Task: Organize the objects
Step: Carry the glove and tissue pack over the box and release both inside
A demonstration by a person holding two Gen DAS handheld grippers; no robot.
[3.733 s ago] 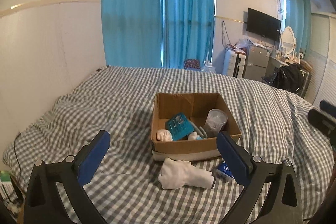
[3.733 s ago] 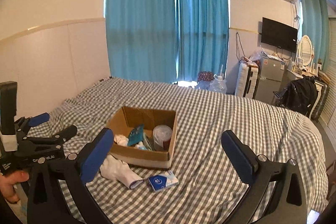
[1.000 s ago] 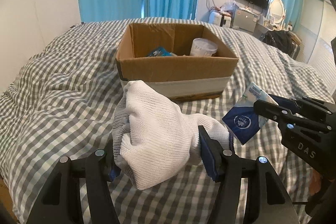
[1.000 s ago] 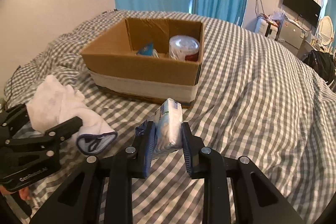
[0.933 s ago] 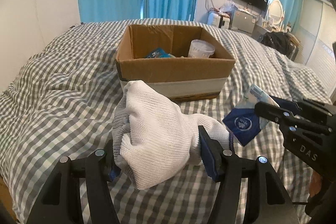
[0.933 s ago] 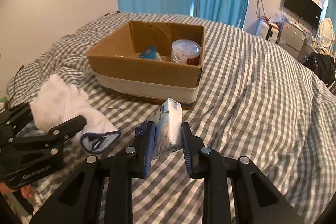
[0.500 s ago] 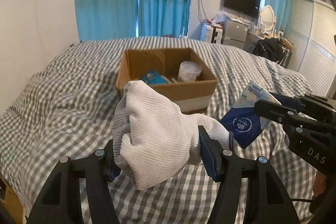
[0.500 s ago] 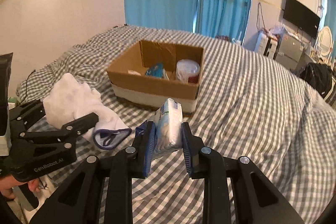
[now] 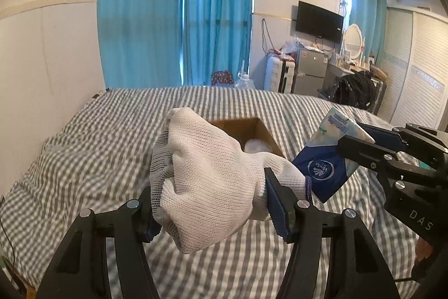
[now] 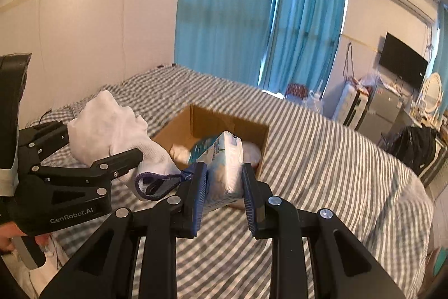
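In the left wrist view the left gripper (image 9: 212,203) fills the lower middle of the frame, its two blue-padded fingers (image 9: 278,208) clamped on a white knitted work glove (image 9: 207,175) whose bulk bulges up between and above them. The glove's purple-edged cuff points toward the right of the frame. Behind the glove, at frame centre, an open cardboard box (image 9: 261,128) sits on the grey-and-white checked bedspread (image 9: 92,147); only its far right corner and a pale rounded object inside show.

At the right of this frame the right gripper (image 9: 361,147) holds a blue-and-white tissue pack (image 9: 326,159) in the air, just beside the glove's cuff.

In the right wrist view the right gripper (image 10: 224,187) sits low at centre, fingers pressed on both sides of the tissue pack (image 10: 225,170), which stands tilted between them. The cardboard box (image 10: 212,119) lies just beyond it at mid-frame, with pale and teal items inside, blurred. The left gripper (image 10: 92,156) and glove (image 10: 112,131) occupy the left of the frame, held above the bedspread (image 10: 322,164).

Teal curtains (image 9: 179,13) hang in the upper centre of the left wrist view.
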